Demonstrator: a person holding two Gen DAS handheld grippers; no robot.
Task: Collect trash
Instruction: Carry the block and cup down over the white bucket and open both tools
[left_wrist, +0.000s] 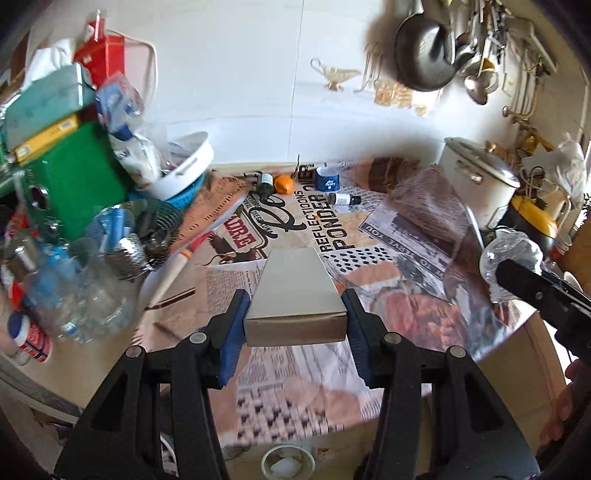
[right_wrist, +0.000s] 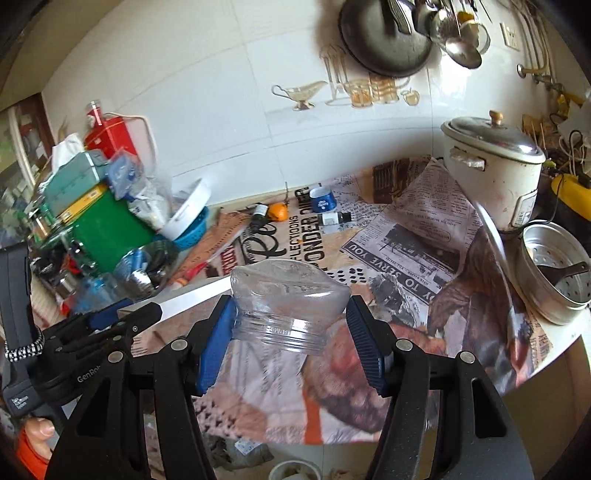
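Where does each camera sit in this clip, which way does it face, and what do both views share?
Left wrist: rides the left tongs, looking forward and down over the table; they clamp a grey cardboard box. The right tongs show at the right edge.
Right wrist: rides the right tongs, facing the same way; they hold a crushed clear plastic bottle. The left tongs and a fingertip show at left.
Shared: newspaper-print tablecloth, white rice cooker, hanging wok.
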